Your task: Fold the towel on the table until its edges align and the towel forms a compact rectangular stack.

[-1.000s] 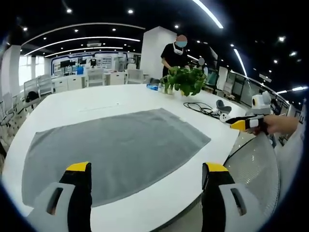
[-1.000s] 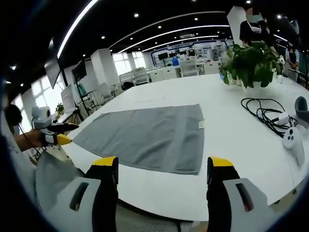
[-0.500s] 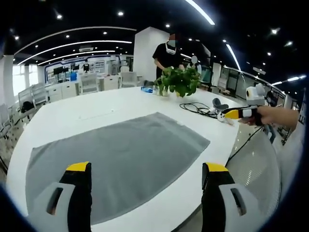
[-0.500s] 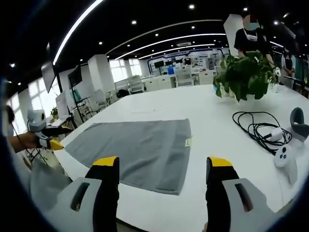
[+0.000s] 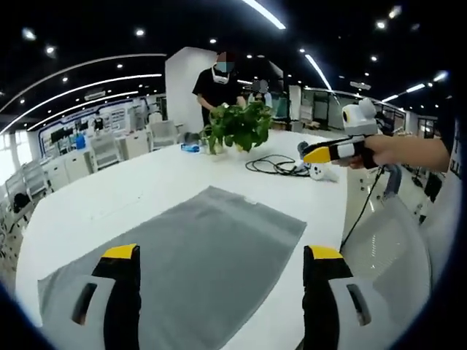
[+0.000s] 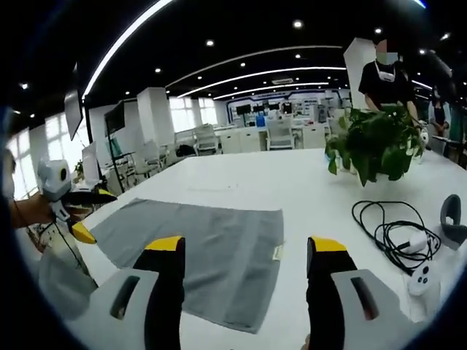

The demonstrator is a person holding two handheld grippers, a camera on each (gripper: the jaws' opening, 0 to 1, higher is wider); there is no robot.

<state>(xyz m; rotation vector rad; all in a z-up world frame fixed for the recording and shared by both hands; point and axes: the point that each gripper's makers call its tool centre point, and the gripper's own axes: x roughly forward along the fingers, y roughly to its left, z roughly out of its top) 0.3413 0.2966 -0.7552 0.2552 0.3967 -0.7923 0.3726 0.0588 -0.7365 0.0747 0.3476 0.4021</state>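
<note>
**Hovering over a flat towel, both grippers wide**

Left gripper view: the left gripper point(image 5: 215, 292) has its jaws spread wide with nothing between them, held above the near edge of the white desk point(image 5: 131, 197). The grey towel point(image 5: 190, 270) lies flat and unfolded on the desk, reaching from between the jaws toward a far corner near the middle of the desk. Beyond it stand a potted plant point(image 5: 237, 127), a black cable point(image 5: 273, 164) coiled on the desk and a white controller point(image 5: 321, 173) beside the cable. A person point(image 5: 219, 84) stands behind the plant. At the right, a hand point(image 5: 398, 151) holds the right gripper point(image 5: 328, 151) above the desk edge; whether its jaws are apart cannot be told here.

Right gripper view: the right gripper point(image 6: 244, 288) is wide too, gripping nothing. The towel point(image 6: 204, 251) lies spread on the desk point(image 6: 306, 182), a small tag at its right edge. The plant point(image 6: 376, 146) stands at the far right with the person point(image 6: 387, 76) behind it; the cable point(image 6: 390, 230) and controller point(image 6: 423, 273) lie to the right of the towel, well apart from it. At the left, the left gripper point(image 6: 76, 219) is in view off the desk edge.
</note>
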